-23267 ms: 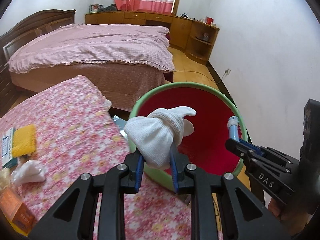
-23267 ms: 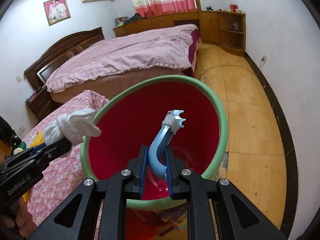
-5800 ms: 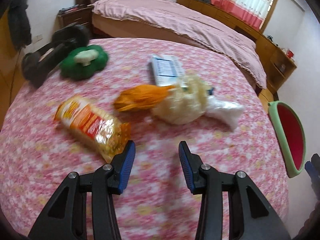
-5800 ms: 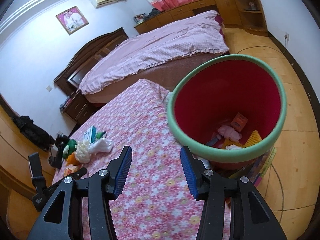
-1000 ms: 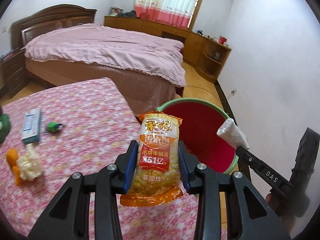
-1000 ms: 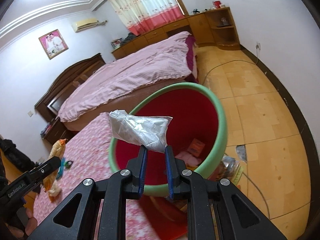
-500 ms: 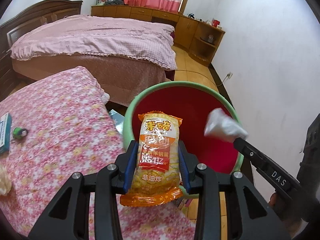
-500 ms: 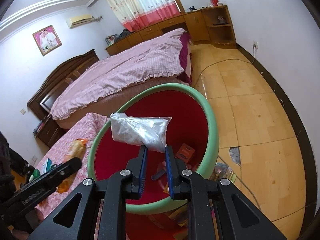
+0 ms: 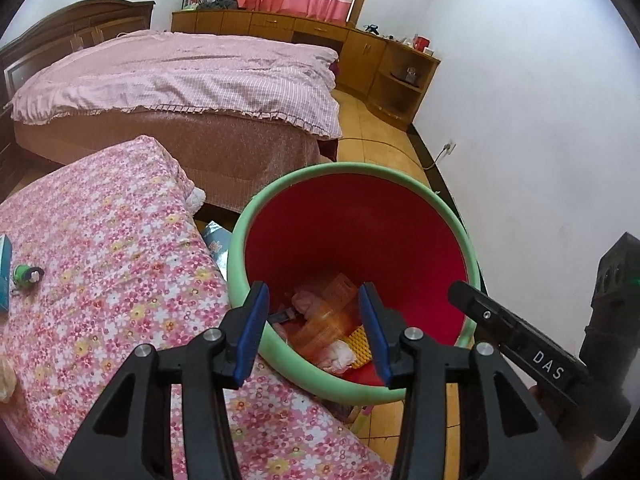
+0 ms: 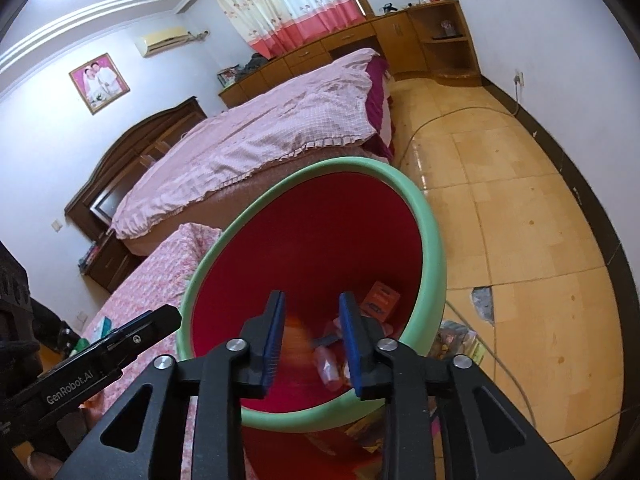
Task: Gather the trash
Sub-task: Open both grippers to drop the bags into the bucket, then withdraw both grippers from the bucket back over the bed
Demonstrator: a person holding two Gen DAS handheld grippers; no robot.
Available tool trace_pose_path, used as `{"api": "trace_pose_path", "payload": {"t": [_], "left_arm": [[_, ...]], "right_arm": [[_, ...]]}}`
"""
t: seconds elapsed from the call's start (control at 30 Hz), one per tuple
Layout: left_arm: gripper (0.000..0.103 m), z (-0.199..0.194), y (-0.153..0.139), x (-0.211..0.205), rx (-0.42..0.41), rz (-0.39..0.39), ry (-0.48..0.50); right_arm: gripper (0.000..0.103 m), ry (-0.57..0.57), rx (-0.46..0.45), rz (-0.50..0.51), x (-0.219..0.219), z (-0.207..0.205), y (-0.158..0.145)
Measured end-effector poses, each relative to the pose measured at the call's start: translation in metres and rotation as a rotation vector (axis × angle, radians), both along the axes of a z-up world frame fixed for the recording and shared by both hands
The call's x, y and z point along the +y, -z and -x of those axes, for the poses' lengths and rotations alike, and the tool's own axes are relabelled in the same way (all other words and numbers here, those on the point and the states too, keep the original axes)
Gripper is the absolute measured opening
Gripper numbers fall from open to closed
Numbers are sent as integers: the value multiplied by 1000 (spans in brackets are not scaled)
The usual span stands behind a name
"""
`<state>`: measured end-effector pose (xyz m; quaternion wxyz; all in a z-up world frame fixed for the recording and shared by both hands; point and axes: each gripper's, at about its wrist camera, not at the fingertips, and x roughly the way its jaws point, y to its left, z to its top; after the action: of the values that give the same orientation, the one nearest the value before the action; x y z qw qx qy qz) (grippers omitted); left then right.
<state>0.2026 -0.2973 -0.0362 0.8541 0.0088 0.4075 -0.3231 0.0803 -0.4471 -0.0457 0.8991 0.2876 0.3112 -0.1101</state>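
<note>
Left wrist view: the bed (image 9: 180, 80) fills the far room well beyond the left gripper (image 9: 314, 330), and the flowered tabletop (image 9: 100, 260) spreads to that gripper's left and beneath it. Straight ahead of and below both tools stands the red bin (image 9: 360, 172) with its green rim, touching the tabletop's edge. The trash lies at its bottom: a blurred orange snack packet (image 9: 324, 320) directly between and below the left fingers, pale crumpled pieces and a yellow ridged scrap (image 9: 360, 342) beside it. The left gripper's jaws are opening with nothing pressed between the blue pads. The right gripper (image 10: 310, 334), just to the left one's right, also hangs over the bin's mouth; its jaws are opening too, and an orange blur shows past them inside the bin, nothing gripped. Small things lie far left of the left gripper on the cloth: a green toy (image 9: 26, 274) and a blue box edge (image 9: 5, 256).

The step in hand looks like the release. Doing it well means keeping both tools centred over the opening until each piece has cleared the pads, then lifting without catching the rim.
</note>
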Motion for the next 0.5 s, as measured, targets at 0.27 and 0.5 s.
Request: {"api": "trace_pose_path", "payload": {"t": [0.27,0.5], "left_arm": [[47,5,-7,24,-4,-9,-65],[47,8,-17,58,-26,-3,-140]], "right_arm": [[32,-24,-22,3,6,5,-7],[49,-28,-28,5,21,12,-17]]}}
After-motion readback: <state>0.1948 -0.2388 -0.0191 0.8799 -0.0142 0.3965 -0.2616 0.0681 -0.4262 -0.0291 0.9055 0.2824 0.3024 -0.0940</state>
